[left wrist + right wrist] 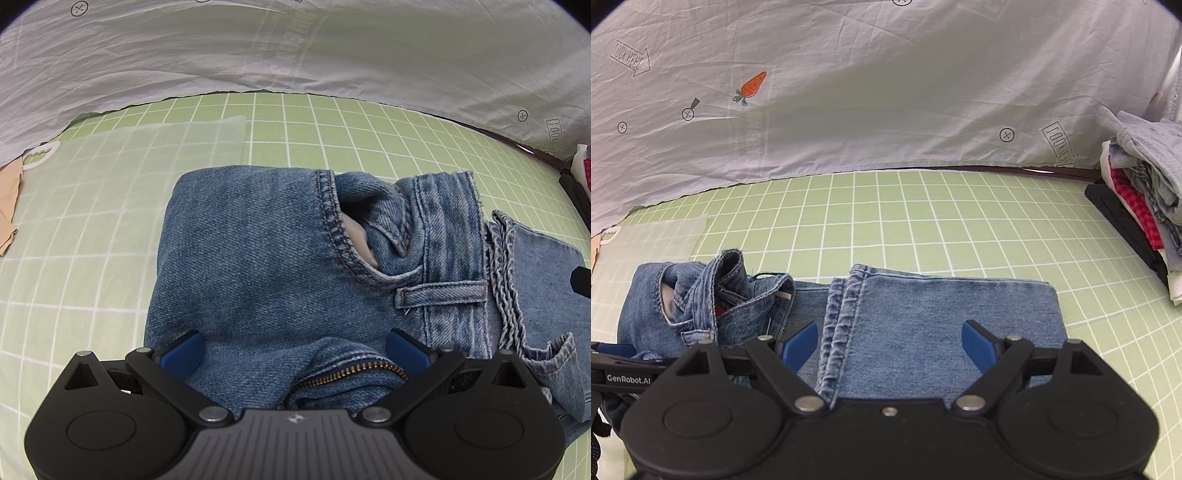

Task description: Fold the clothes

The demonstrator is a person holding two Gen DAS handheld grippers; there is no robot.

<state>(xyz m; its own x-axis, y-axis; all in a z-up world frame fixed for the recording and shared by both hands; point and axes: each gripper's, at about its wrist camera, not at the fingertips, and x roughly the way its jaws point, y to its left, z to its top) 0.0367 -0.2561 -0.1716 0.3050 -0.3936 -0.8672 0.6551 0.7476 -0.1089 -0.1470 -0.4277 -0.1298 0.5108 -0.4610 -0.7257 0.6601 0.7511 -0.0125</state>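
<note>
Across the near middle of the green grid mat (923, 221) lie the jeans (258, 258), already doubled over: waistband (450, 236), gaping pocket and zipper (351, 371) on my left side, the hemmed leg ends (945, 314) stacked flat on my right. I judge them part folded, either waiting for another fold or just being squared up; I can't tell which. My left gripper (293, 352) hovers with its jaws spread wide over the fly, holding nothing, and my right gripper (890, 343) is equally apart above the leg panel. To work well here I'd catch all layers at an edge, keep both sides level, and tuck that rumpled waistband flat. A folded pile (1145, 184) sits at the mat's far right edge.
</note>
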